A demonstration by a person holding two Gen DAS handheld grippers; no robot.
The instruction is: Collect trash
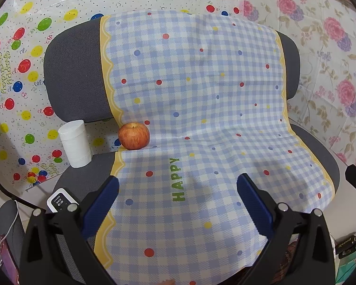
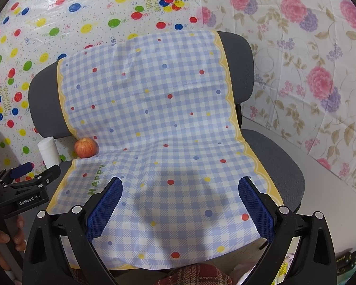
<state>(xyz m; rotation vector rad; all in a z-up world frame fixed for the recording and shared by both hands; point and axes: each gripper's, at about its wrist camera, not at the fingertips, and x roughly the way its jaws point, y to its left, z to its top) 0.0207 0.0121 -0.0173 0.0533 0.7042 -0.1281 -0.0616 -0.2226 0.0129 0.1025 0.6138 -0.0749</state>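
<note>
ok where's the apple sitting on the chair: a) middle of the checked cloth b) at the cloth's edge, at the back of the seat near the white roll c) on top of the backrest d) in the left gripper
b: the apple rests at the yellow border of the cloth, where seat meets backrest, with the white roll standing apart beside it.

both wrists near, facing chair point(image 1: 78, 76)

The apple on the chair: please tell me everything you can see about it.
The apple is round, red with yellow streaks, and looks whole. It sits stem dimple up at the back left of the chair seat, where the seat meets the backrest, resting on the edge of the checked cloth. A white roll stands apart to its left. Neither gripper touches it.
</note>
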